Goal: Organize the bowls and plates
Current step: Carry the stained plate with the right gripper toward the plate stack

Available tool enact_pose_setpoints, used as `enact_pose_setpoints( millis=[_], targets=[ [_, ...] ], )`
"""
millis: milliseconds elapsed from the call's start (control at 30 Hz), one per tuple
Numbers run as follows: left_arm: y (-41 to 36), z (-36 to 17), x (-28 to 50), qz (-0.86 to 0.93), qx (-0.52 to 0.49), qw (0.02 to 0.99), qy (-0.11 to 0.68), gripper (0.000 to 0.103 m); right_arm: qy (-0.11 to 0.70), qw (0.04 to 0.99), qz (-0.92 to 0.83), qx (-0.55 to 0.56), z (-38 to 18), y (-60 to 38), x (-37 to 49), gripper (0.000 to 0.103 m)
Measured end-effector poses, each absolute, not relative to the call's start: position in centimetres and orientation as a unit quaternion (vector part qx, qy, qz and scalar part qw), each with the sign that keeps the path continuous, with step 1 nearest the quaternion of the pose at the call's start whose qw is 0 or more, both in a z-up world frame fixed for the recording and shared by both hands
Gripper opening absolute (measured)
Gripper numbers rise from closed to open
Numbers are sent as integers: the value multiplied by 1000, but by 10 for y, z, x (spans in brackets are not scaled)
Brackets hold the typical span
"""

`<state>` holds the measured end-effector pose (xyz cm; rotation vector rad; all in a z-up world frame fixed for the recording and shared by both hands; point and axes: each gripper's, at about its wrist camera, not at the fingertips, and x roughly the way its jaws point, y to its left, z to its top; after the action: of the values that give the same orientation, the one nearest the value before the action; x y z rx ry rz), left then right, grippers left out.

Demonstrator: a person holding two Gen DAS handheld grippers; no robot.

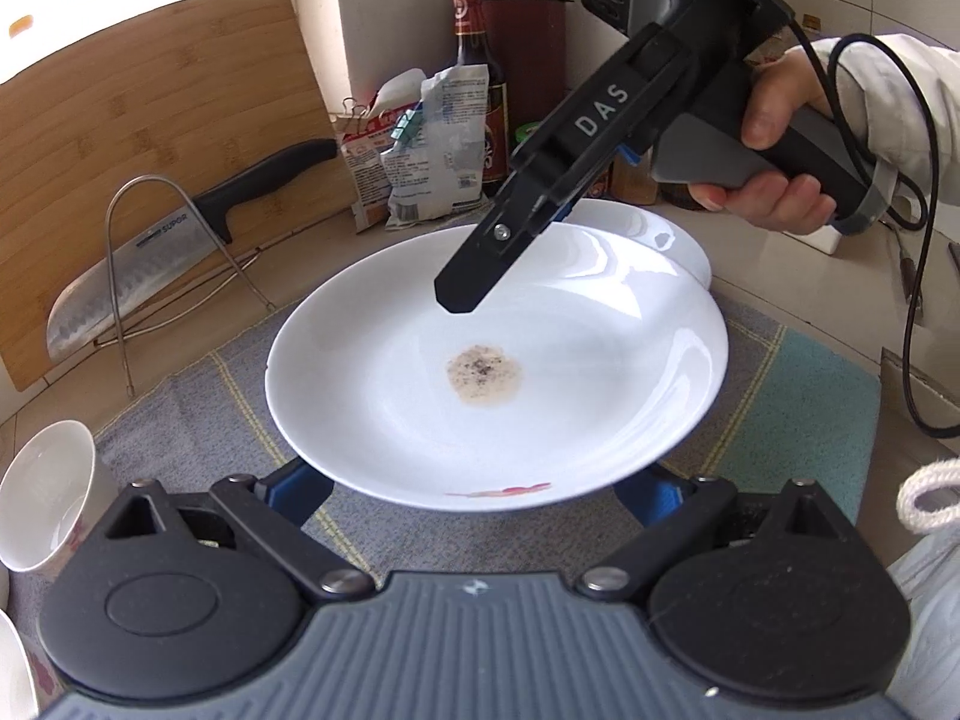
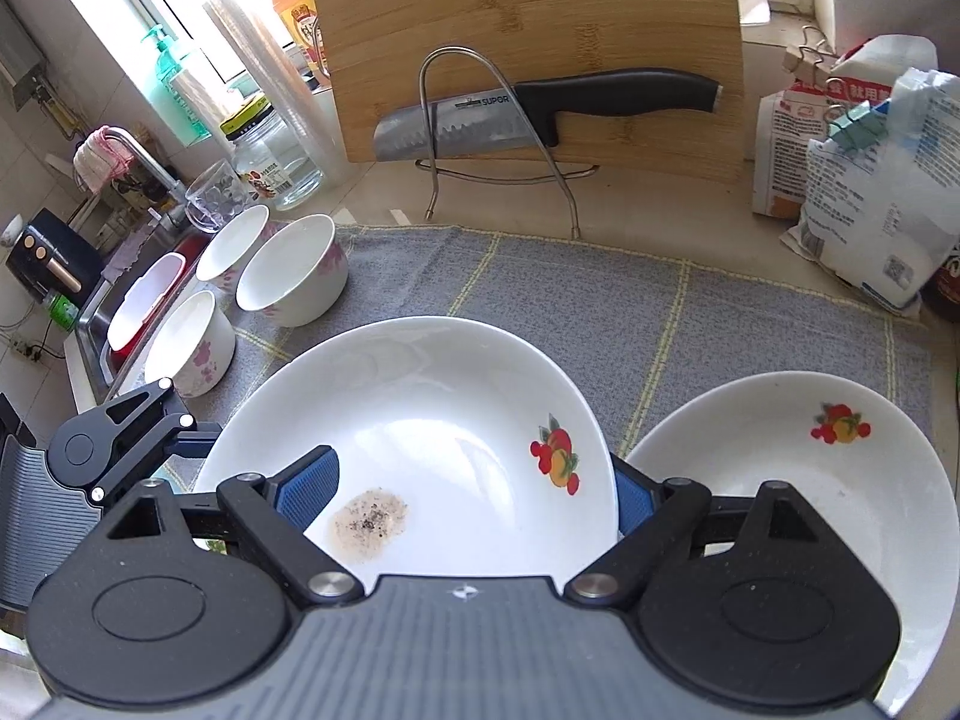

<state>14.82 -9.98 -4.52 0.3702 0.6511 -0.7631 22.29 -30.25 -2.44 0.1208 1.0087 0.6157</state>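
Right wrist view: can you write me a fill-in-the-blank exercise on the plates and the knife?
1. The plate with the stain bears a ___ decal.
2. In this view, the second plate lies to its ___.
3. The knife in the wire rack has a ___ handle.
Missing words: fruit; right; black.
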Motion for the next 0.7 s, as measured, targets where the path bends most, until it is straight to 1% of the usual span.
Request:
enact_pose_setpoints(
  millis=[700],
  targets=[
    [-157, -53, 165, -444, 198, 821, 299, 99, 472, 851, 212, 93, -31, -379, 194, 94]
  ],
)
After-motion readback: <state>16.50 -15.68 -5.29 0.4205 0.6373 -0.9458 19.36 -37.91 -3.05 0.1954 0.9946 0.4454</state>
